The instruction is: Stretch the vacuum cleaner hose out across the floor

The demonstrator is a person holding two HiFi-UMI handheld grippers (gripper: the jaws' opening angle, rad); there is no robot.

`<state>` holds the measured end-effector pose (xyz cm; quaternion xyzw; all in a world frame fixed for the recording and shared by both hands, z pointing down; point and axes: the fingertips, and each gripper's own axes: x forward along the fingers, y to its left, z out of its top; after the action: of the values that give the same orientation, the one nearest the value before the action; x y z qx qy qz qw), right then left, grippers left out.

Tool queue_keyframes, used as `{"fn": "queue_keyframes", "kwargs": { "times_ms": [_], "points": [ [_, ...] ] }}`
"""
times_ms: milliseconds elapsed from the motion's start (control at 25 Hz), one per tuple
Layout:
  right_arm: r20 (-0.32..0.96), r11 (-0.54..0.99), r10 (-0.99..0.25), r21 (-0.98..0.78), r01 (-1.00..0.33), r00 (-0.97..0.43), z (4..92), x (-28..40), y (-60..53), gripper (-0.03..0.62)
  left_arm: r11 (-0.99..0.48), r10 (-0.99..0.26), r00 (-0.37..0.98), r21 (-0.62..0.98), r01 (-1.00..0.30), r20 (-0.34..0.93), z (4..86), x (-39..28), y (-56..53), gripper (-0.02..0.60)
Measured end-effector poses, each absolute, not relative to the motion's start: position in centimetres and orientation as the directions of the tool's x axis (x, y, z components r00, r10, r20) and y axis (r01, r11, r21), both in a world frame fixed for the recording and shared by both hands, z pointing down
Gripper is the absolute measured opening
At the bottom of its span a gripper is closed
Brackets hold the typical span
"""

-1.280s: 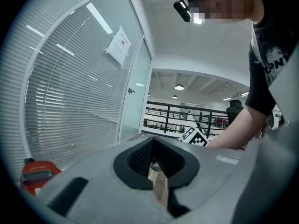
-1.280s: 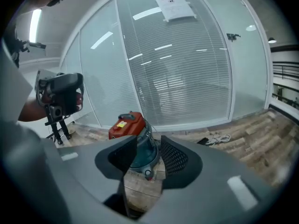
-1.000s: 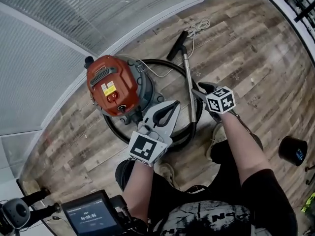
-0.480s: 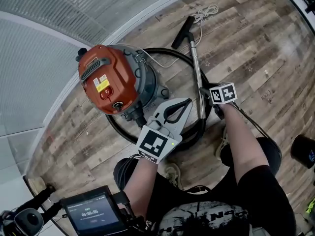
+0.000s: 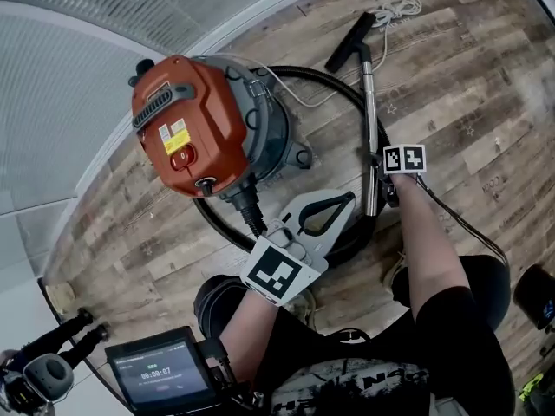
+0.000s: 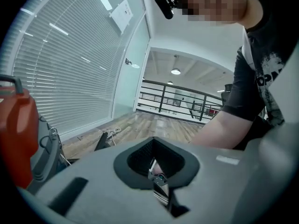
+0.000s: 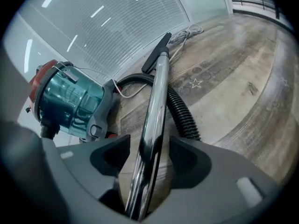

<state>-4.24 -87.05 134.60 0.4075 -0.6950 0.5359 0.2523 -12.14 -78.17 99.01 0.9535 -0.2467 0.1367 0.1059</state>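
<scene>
A: Left claw?
B: Left claw [image 5: 345, 201] is pressed together with nothing in it. It sits near the hose inlet at the vacuum's front.
A: Right?
B: Right claw [image 7: 149, 153] is spread wide, and its jaws have just been opening. The chrome wand [image 5: 371, 120] runs between them with a gap on each side, pads off it.
A: Hose?
B: Black ribbed hose [image 7: 181, 110] isn't stretched out. It's curled in a loop on the wood floor [image 5: 473, 76] around the orange vacuum cleaner [image 5: 195, 120]. One end plugs into the vacuum's front, the other meets the wand by the right claw.
A: Far end?
B: The wand lies flat, pointing away from the person, with the black floor nozzle [image 5: 349, 42] at its tip. The white power cord [image 5: 401, 9] is bundled just past the nozzle, near the glass wall with blinds [image 5: 78, 50].
</scene>
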Motion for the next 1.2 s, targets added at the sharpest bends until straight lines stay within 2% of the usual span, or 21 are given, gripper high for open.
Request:
{"fn": "queue_keyframes", "kwargs": {
  "times_ms": [400,520,600,920,1080,1200],
  "points": [
    [0.727,0.078,-0.249,-0.644,-0.761,-0.64,138.4,-7.5,-89.0,0.213,-0.822,-0.443,0.815,0.193,-0.536,0.374,101.6,-11.9,-78.1,0.0],
    [0.723,0.076,-0.245,-0.65,-0.756,-0.646,139.2,-8.0,-89.0,0.14,-0.81,-0.453,0.81,0.208,-0.549,0.374,102.4,-12.4,-78.5,0.0],
    [0.708,0.049,-0.259,-0.67,-0.741,-0.657,139.3,-8.1,-89.2,0.118,-0.805,-0.451,0.805,0.215,-0.553,0.384,102.9,-12.5,-78.7,0.0],
    [0.596,0.017,-0.306,-0.777,-0.63,-0.743,137.3,-8.3,-89.1,0.114,-0.778,-0.454,0.803,0.267,-0.569,0.388,104.2,-12.3,-79.6,0.0],
    [0.513,0.095,-0.363,-0.81,-0.579,-0.778,134.7,-8.5,-89.9,0.112,-0.754,-0.447,0.807,0.324,-0.572,0.385,104.6,-12.1,-79.6,0.0],
    [0.468,0.166,-0.377,-0.815,-0.555,-0.799,132.9,-9.2,-90.7,0.112,-0.769,-0.441,0.811,0.303,-0.562,0.384,104.7,-12.3,-79.5,0.0]
  ]
}}
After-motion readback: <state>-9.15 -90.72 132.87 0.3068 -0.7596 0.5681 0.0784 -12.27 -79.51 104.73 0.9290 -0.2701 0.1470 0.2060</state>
